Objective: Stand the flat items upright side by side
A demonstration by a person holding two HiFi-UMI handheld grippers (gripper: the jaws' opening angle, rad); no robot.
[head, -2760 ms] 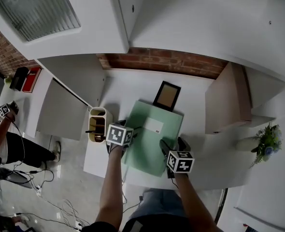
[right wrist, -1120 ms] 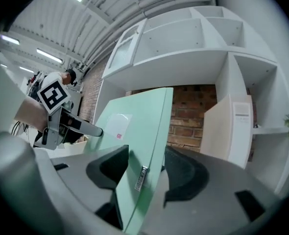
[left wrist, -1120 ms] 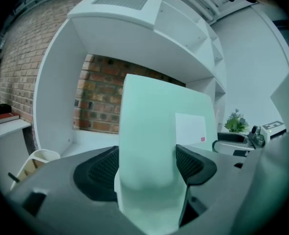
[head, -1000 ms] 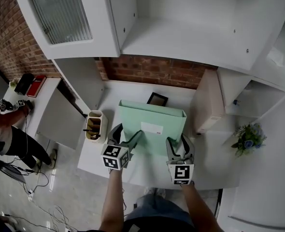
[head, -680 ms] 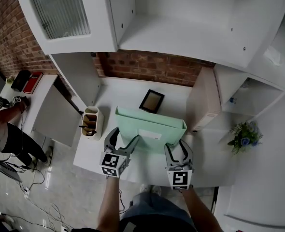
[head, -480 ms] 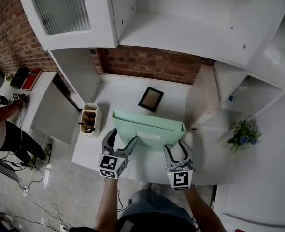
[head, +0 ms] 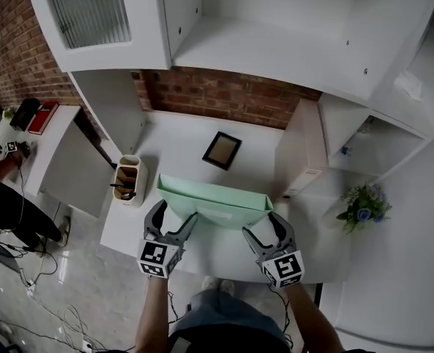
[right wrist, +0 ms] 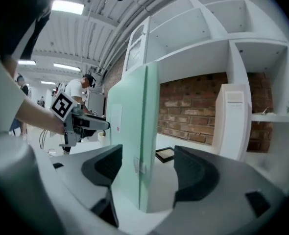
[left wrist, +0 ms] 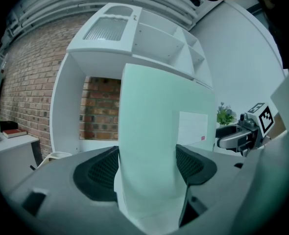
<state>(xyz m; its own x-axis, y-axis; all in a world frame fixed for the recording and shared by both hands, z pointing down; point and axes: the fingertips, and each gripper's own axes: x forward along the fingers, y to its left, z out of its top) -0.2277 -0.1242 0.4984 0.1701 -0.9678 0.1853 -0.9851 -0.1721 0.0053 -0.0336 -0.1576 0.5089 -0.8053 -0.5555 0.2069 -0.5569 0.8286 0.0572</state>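
The left gripper [head: 174, 216] clamps the green folder [head: 213, 201] to keep it upright; the right gripper [head: 262, 228] has just been opening, with the folder loose between its jaws.

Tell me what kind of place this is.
Probably a staged office nook inside a lab or workshop. A white desk with built-in shelves stands against a brick wall. It holds a pen holder and a green file folder. Loose cables trail beside it.

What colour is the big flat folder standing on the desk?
The flat folder is pale mint green with a white label; best seen in the left gripper view.
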